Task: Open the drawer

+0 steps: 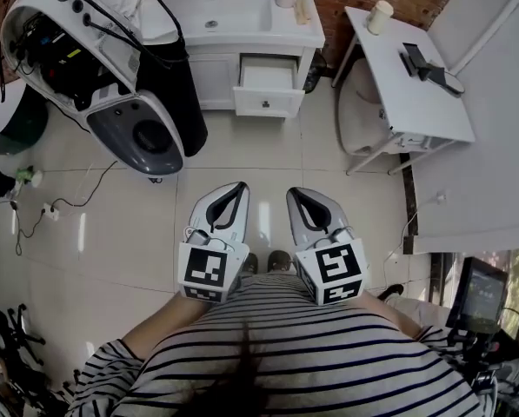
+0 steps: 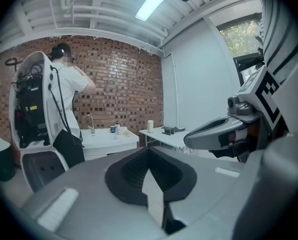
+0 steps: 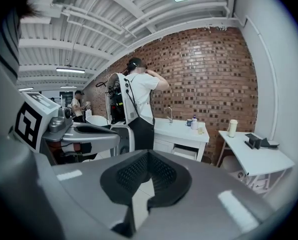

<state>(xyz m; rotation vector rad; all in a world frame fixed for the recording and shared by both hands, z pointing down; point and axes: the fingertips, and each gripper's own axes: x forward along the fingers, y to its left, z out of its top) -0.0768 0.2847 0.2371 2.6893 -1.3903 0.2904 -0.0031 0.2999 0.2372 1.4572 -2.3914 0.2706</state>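
Well, both my left gripper (image 1: 235,189) and right gripper (image 1: 296,195) are closed tight on nothing, side by side, while the drawer (image 1: 266,85) stands pulled out of the vanity (image 1: 209,78) well ahead.

head camera overhead, steeply down; both gripper cameras low, level, toward distant vanity (image 1: 214,78)

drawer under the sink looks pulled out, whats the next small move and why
Probably no further pull: lower both grippers and stop. The drawer in the white cabinet already stands out with its inside showing, and the left gripper and right gripper are shut on nothing, side by side, far from it across the floor.
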